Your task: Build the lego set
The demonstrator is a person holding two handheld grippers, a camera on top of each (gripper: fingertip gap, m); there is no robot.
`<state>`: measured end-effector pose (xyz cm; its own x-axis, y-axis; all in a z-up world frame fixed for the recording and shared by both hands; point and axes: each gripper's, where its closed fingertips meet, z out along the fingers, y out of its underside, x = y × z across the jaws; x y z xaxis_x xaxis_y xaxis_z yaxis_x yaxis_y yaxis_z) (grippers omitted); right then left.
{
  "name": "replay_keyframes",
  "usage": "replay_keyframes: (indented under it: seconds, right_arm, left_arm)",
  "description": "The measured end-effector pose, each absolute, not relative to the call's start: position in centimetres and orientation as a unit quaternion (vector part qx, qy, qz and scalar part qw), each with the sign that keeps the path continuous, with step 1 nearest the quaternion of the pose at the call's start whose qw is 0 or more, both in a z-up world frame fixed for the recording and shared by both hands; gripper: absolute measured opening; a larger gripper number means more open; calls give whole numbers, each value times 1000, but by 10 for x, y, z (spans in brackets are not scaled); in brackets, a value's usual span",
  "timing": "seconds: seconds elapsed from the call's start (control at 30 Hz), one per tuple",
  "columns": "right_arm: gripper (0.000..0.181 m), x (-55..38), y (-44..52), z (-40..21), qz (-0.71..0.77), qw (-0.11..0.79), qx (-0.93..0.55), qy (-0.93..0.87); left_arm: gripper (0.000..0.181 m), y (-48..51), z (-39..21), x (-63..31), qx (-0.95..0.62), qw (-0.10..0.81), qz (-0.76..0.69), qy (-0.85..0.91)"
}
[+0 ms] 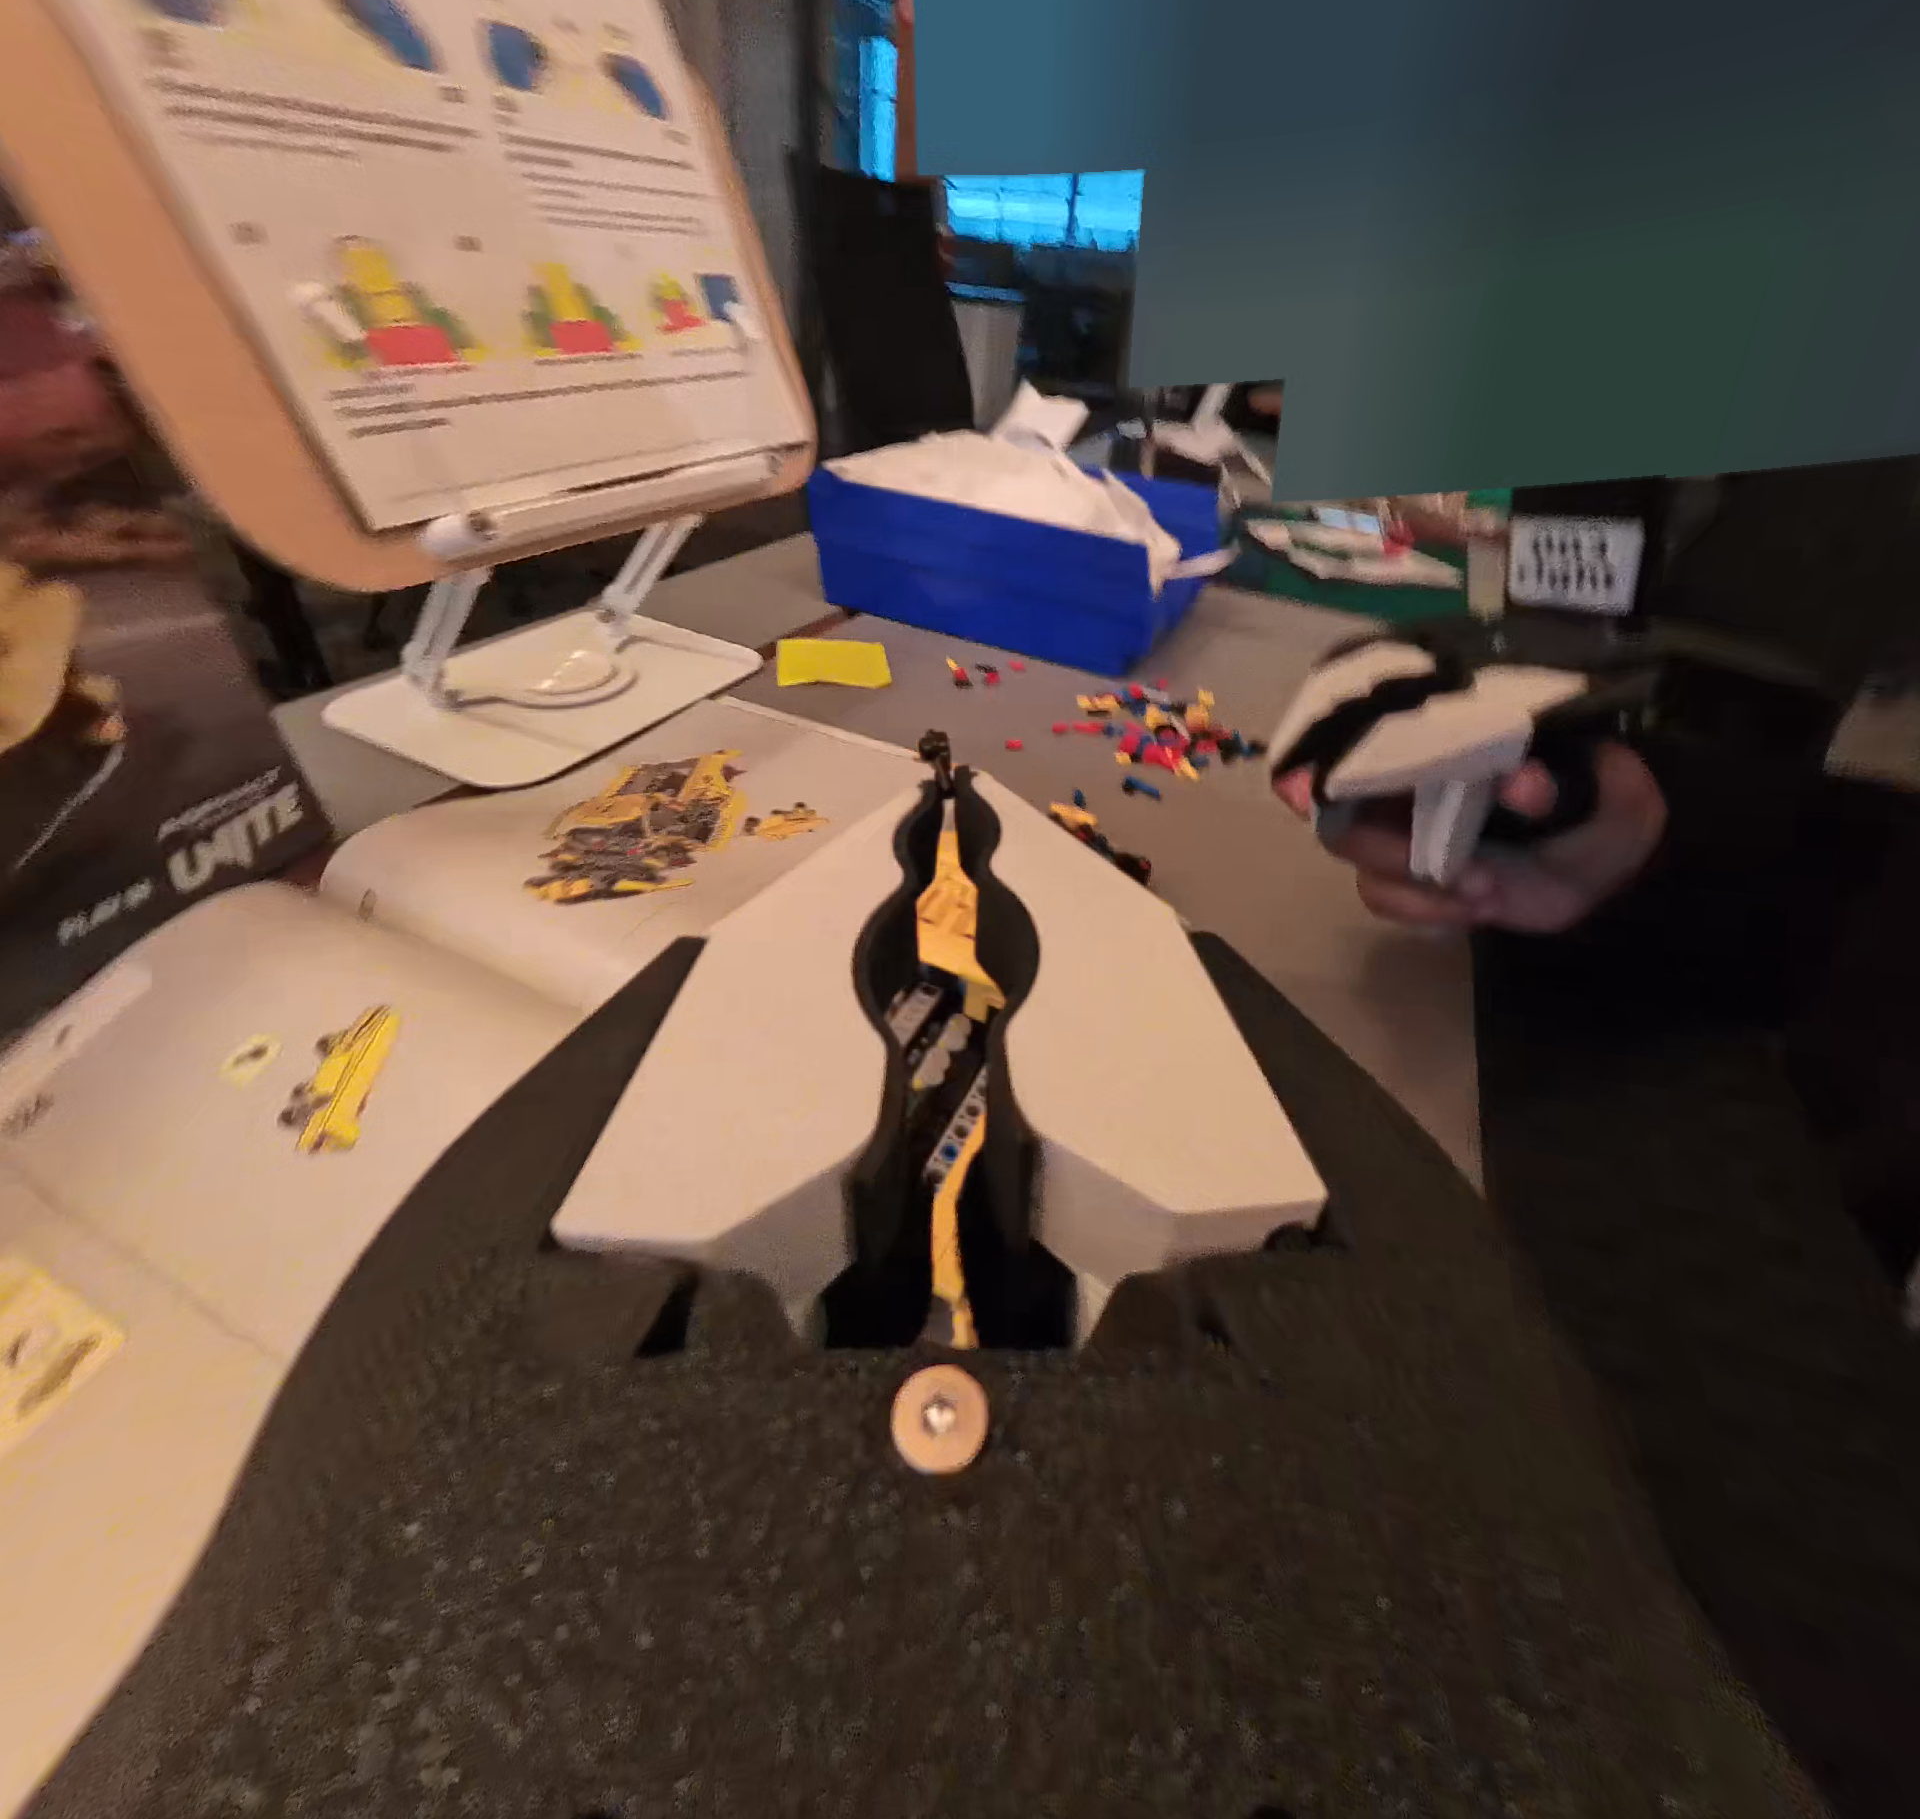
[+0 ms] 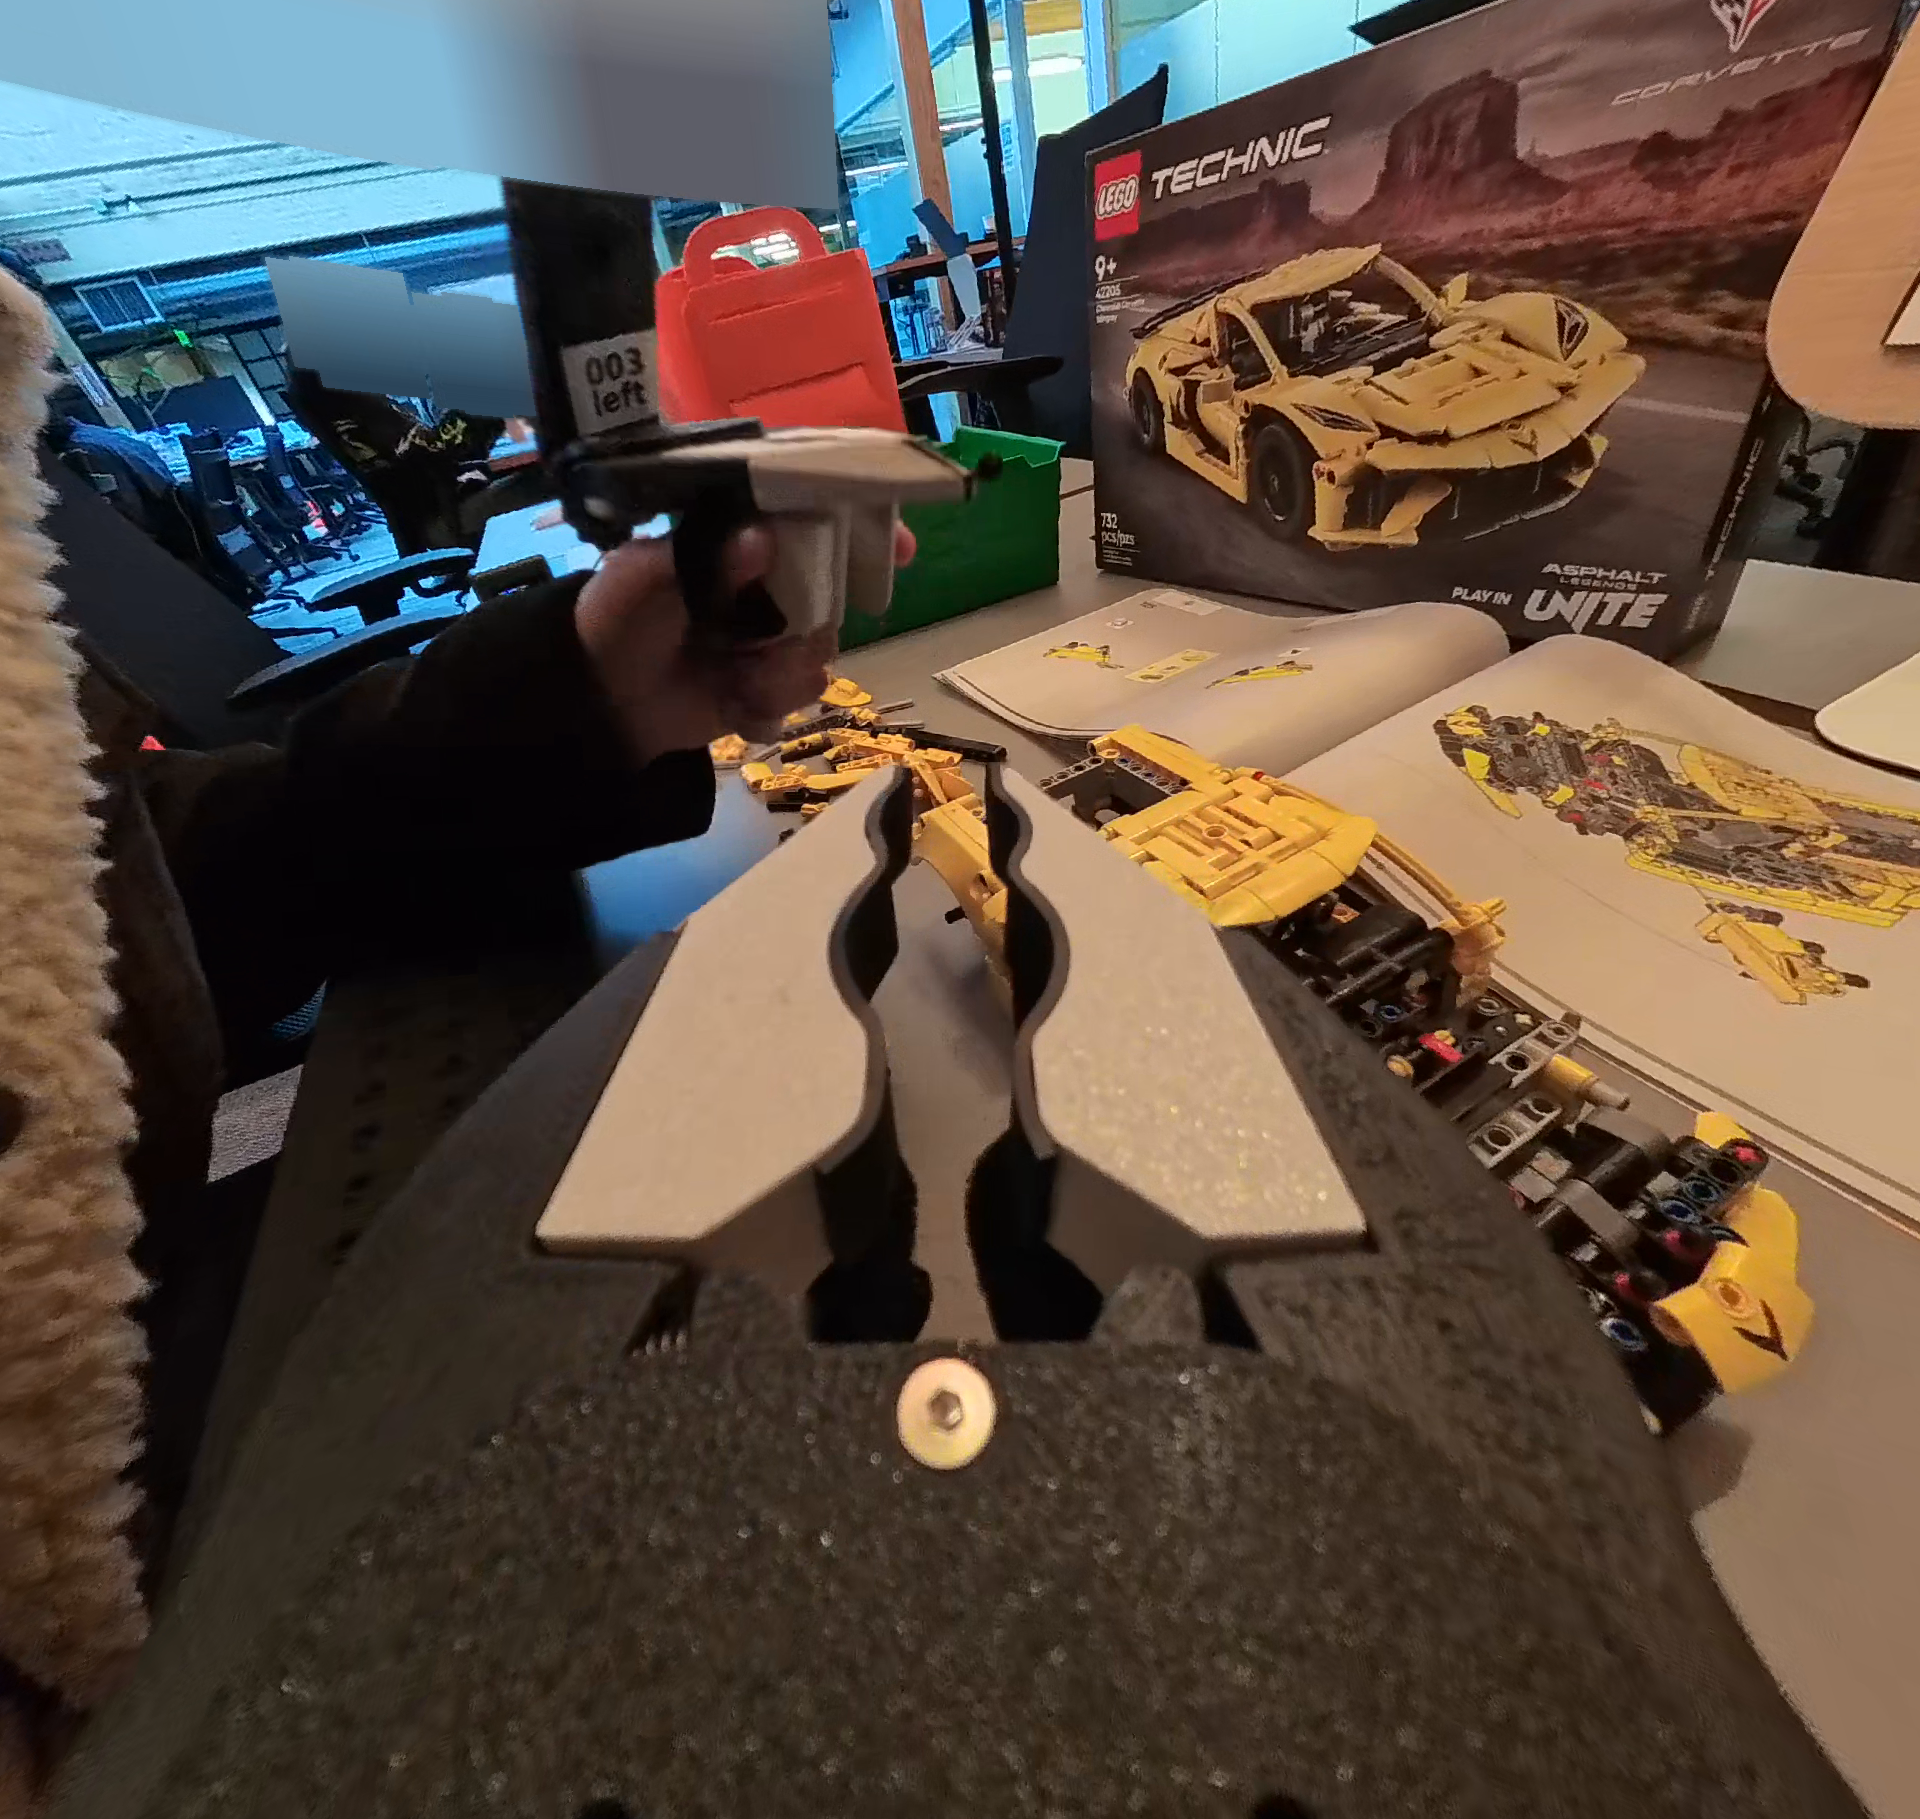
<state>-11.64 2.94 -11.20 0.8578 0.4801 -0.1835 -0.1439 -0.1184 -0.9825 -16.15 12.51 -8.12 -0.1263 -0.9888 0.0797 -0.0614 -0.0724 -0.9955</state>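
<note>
My left gripper (image 1: 941,782) is shut, pinching a small black pin (image 1: 935,749) at its tips, held in the air above the table. It also shows in the right wrist view (image 2: 961,476), raised at the left with the pin (image 2: 987,465) at its tip. The partly built yellow and black car (image 2: 1247,834) lies on the table and booklet; a strip of it shows through the left fingers' gap (image 1: 951,912). My right gripper (image 2: 948,793) is open a little and empty, low over the car's left side. It shows at the right of the left wrist view (image 1: 1340,730).
An open instruction booklet (image 2: 1610,761) lies under and right of the car. The set's box (image 2: 1455,315) stands behind it. Loose pieces lie in heaps (image 1: 1164,730) (image 2: 852,741). A blue bin (image 1: 1008,564), a green bin (image 2: 987,533) and a sheet stand (image 1: 416,211) ring the table. One gripper's finger ends stand about 12 centimeters off the other's.
</note>
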Motion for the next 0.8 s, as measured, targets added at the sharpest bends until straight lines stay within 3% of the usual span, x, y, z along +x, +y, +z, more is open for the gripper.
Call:
replay_keyframes:
  seconds: [0.23, 0.53, 0.67, 0.8]
  right_arm:
    - [11, -116, 31, -116, 248, 644, -715, -113]
    - [12, -121, 35, -125, 279, 618, -727, -109]
    - [13, -123, 42, -132, 343, 573, -740, -74]
    - [27, -132, 41, -132, 496, 495, -713, -21]
  left_arm:
    - [2, 191, -99, -176, -615, 430, -519, 410]
    - [2, 175, -96, -168, -570, 475, -478, 471]
    - [3, 139, -98, -151, -445, 594, -299, 600]
    - [2, 110, -113, -138, -288, 674, -92, 674]
